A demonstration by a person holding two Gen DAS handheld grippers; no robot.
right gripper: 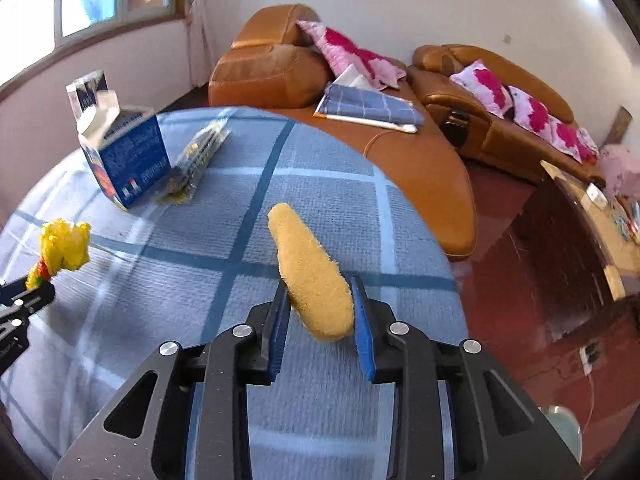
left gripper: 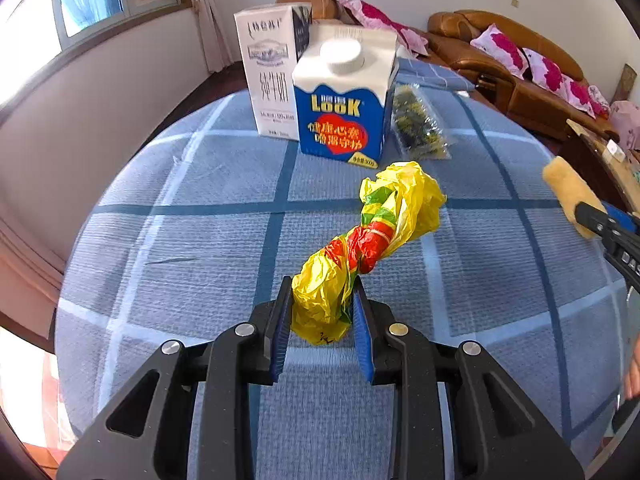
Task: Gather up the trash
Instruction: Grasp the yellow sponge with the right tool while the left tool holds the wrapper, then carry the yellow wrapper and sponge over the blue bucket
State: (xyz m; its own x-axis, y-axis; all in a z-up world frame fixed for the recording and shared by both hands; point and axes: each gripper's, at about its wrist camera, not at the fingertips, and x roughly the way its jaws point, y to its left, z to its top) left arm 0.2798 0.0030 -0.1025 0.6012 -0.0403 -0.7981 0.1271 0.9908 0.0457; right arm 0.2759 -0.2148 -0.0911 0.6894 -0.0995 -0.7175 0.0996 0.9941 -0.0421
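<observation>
left wrist view: the left gripper at lower centre pinches a crumpled yellow plastic bag over the blue checked tablecloth. right wrist view: the right gripper, lower centre, clamps a yellow sponge; blue carton upper left.

My worktop is round, under a blue checked cloth. At its far side stand a white milk carton and a blue carton, touching; a clear packet lies just right of them.
</observation>
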